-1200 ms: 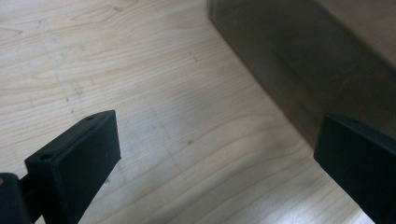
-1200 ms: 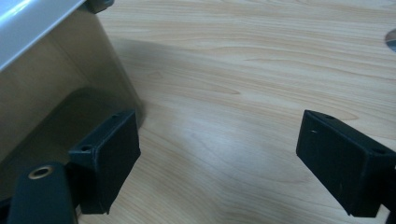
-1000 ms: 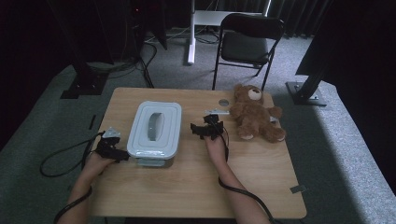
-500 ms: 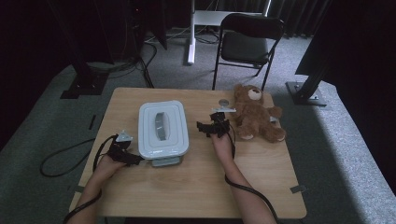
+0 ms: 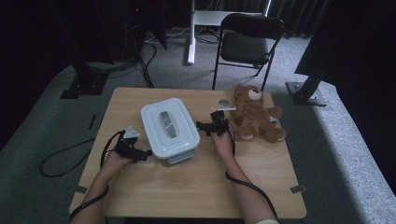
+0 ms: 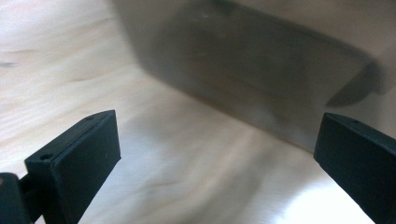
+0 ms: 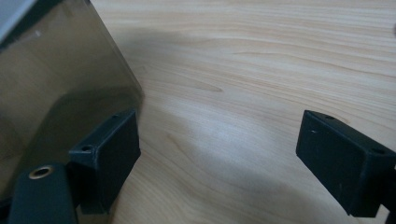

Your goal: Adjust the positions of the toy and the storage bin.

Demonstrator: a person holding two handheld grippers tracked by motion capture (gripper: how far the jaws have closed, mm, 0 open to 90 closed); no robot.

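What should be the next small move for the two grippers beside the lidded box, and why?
Probably bring both inward to the box walls. The left gripper and right gripper flank the grey lidded box, both with jaws wide open and nothing held. The lid is on, and the teddy bear lies untouched beside it.

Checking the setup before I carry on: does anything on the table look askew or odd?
The lidded box sits turned at an angle to the table edges; the teddy bear lies on its back.

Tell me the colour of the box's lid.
Pale grey-white lid with a darker grey handle in its middle, clearest in the high view.
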